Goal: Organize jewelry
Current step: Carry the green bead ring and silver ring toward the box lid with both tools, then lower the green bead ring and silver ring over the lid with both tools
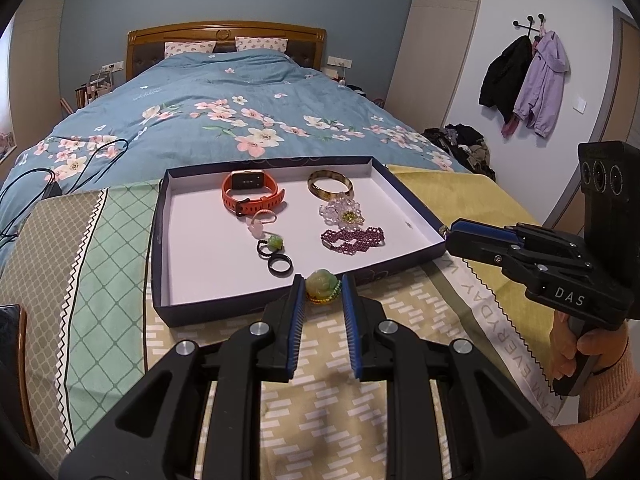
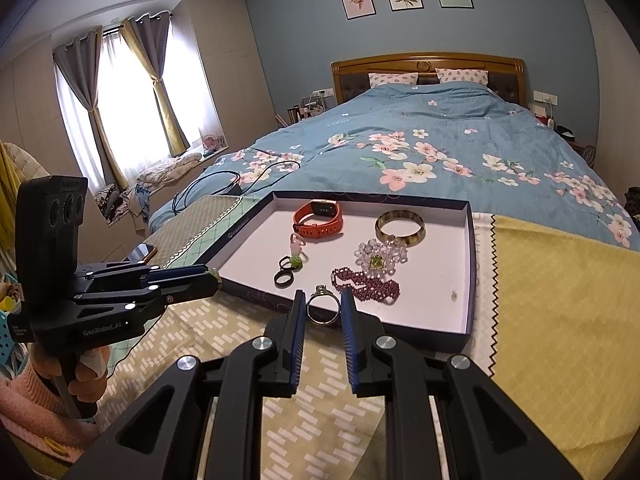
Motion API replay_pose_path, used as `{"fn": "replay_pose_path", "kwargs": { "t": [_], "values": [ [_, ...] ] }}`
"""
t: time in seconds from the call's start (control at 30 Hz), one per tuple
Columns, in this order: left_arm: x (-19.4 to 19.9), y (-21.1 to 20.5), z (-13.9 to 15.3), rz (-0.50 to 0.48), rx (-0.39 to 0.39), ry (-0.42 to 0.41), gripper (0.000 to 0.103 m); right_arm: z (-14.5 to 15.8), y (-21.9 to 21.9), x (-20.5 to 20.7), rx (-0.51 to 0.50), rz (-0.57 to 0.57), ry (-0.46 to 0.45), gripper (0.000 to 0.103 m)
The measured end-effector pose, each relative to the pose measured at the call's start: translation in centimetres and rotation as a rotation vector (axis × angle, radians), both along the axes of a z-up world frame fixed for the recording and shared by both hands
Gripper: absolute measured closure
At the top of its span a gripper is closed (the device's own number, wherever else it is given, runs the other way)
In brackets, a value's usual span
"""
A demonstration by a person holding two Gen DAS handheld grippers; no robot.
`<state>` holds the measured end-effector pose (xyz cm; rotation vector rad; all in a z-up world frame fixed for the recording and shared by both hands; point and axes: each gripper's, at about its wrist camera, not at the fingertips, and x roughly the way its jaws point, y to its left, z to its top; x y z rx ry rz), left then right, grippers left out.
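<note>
A dark blue tray with a white floor lies on the bed's foot; it also shows in the right wrist view. In it lie an orange watch, a gold bangle, a clear bead piece, a purple bead bracelet, a green-stone ring and a black ring. My left gripper is shut on a green jade pendant at the tray's near rim. My right gripper is shut on a silver ring over the tray's near rim.
Patterned cloths cover the bed's foot under the tray, a yellow one to the right. A black cable lies on the floral quilt at the left. A phone sits at the left edge.
</note>
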<state>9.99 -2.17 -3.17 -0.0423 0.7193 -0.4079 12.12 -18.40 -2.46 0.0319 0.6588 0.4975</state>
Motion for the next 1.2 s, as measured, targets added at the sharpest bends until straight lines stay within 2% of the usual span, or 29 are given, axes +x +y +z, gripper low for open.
{"fn": "replay_pose_path", "kwargs": {
  "t": [1.2],
  "values": [
    [4.8,-0.5,-1.0,0.029,0.034,0.021,0.084,-0.6,0.1,4.8,-0.040,-0.006,0.025,0.087]
  ]
}}
